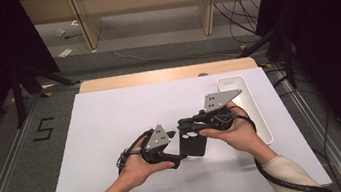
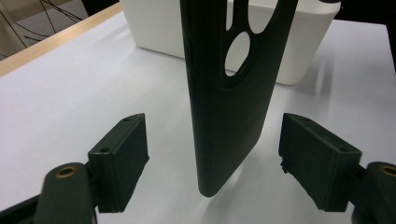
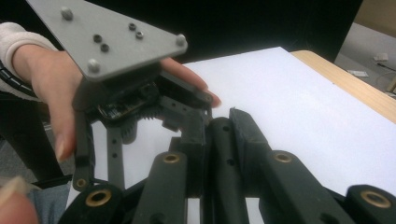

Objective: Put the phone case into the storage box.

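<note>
The phone case (image 2: 229,98) stands upright above the white table (image 1: 112,124), its top edge pinched by the right gripper (image 1: 187,124). Its lower end sits between the spread jaws of the left gripper (image 2: 214,161), touching neither pad. The case is matte black, thin, with rounded corners and oval camera cutouts. A white tray (image 1: 257,114) lies behind.

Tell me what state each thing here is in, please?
Phone case: upright, bottom edge on the table, gripped by the right claw.
Right claw: shut on the phone case.
Left claw: open, pads either side of the case, not touching.
White tray: lying flat beside the hands.
</note>
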Tool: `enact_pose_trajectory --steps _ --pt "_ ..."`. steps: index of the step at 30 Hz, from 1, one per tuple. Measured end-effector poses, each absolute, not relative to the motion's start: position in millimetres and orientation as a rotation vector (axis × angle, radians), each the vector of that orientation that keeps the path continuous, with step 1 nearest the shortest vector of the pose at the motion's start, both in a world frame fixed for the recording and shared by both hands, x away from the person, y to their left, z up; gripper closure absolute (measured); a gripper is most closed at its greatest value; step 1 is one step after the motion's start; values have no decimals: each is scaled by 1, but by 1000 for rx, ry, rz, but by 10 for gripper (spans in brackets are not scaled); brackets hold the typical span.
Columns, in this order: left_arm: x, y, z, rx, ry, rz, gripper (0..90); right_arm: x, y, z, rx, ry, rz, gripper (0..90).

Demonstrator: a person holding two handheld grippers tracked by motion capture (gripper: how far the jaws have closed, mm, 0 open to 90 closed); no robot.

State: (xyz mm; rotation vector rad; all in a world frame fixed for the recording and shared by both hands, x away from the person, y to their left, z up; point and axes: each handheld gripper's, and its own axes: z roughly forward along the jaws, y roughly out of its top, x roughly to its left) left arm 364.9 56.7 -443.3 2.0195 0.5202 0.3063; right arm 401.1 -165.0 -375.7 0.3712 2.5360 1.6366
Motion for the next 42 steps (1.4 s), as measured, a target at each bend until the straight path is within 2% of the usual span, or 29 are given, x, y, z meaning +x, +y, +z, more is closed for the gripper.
enact_pose_trajectory --steps 4,14,28,32,42 --pt "366 55 -446 2019 503 288 280 401 -164 -375 369 2539 1648 775" --pt "366 53 -452 2011 428 241 443 399 -162 -374 349 2552 1682 774" --pt "366 57 -448 2041 328 258 658 398 -161 -374 311 2569 1729 773" --pt "367 60 -445 2032 362 239 729 397 -162 -372 294 2562 1739 761" --pt "367 63 -439 2022 431 186 794 399 -164 -371 273 2528 1761 663"
